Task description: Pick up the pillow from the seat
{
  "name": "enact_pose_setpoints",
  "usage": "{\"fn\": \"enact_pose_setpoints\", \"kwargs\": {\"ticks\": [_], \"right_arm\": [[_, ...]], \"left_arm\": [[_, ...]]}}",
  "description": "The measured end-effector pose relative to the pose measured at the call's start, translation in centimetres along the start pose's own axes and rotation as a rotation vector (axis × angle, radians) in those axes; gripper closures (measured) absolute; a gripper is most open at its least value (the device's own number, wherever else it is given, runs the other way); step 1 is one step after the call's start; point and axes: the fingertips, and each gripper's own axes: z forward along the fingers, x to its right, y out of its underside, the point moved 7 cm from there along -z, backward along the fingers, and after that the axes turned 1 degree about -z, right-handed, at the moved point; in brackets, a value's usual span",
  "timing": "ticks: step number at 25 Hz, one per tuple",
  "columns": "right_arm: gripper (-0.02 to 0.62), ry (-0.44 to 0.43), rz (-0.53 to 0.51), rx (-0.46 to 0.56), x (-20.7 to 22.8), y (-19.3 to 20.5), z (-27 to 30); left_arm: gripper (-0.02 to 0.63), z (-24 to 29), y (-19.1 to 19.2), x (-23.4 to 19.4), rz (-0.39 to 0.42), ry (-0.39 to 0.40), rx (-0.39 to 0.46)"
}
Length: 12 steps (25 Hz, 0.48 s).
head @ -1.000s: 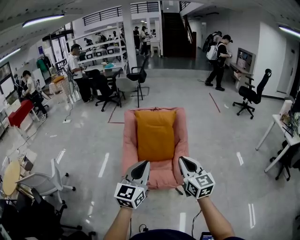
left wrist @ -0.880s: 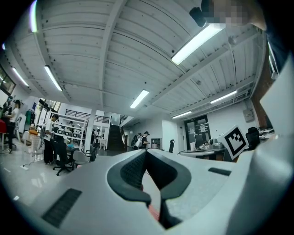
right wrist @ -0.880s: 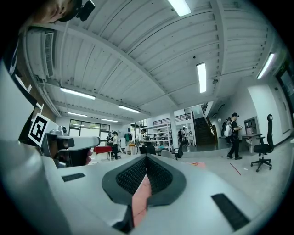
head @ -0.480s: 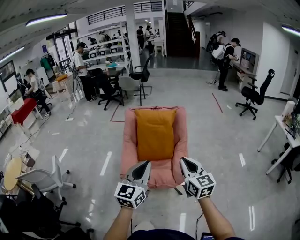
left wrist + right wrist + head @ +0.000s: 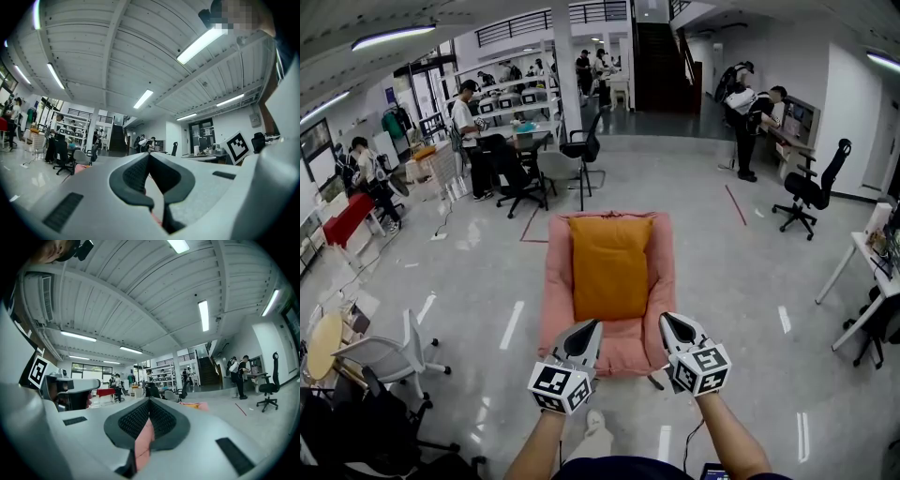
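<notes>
Head view puts the orange pillow (image 5: 610, 267) at centre frame, resting on the pink seat (image 5: 555, 305), which holds nothing else. Your left gripper (image 5: 585, 330) and right gripper (image 5: 667, 323) hover over the seat's near edge, lower centre, both with jaws pressed together and empty. You'd do best to spread both wide first, then reach to the pillow's two side edges. Pinch deep into the soft fill so it won't slip or sag.

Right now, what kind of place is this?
Probably a big open office or workshop: it has rolling office chairs, work desks, and a staircase going up at the back.
</notes>
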Motion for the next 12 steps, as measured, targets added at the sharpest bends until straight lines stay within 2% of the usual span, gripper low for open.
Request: {"fn": "enact_pose_setpoints", "kwargs": {"ticks": [12], "right_arm": [[0.578,-0.01,-0.001,-0.004,1.5,0.0,4.2]], "left_arm": [[0.603,3.1,0.3,-3.5,-0.007,-0.004,-0.005]]}}
